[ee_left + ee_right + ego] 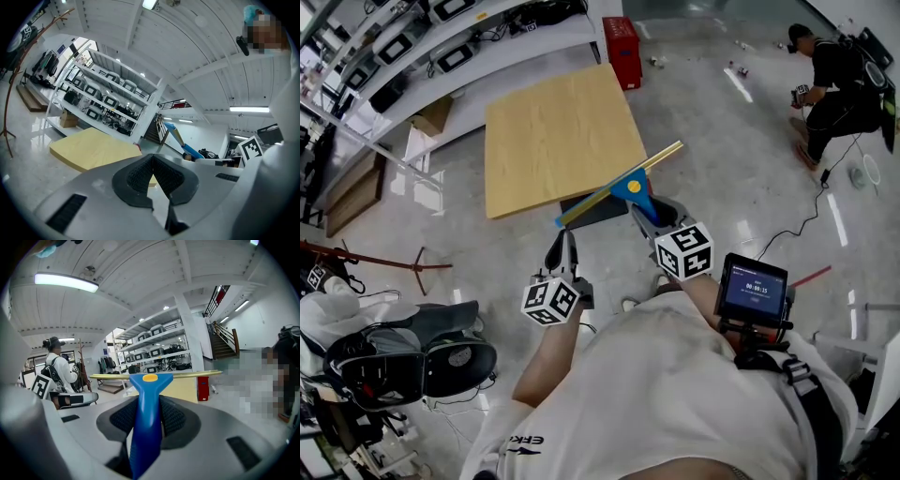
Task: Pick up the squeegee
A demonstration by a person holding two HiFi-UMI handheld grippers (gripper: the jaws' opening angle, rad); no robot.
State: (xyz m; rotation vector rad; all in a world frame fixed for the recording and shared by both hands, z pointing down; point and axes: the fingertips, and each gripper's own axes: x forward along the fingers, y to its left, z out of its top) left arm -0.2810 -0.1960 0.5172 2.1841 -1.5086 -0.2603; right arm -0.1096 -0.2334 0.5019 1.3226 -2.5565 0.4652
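Right tongs [146, 401] are clamped on the blue handle [146, 432] of the squeegee [623, 185]. Their pads press its two flat sides, so the brass-coloured blade bar [187, 374] sits crosswise ahead of the tips and is unlikely to swing. Gripping the handle rather than the head leaves the blade clear. The squeegee hangs in the air over the near right corner of the wooden counter [553, 141], touching nothing that I can see, so the pick-up looks done. Left tongs [152, 159] are closed on nothing, held beside the right hand off the counter's near edge, apparently just kept out of the way.
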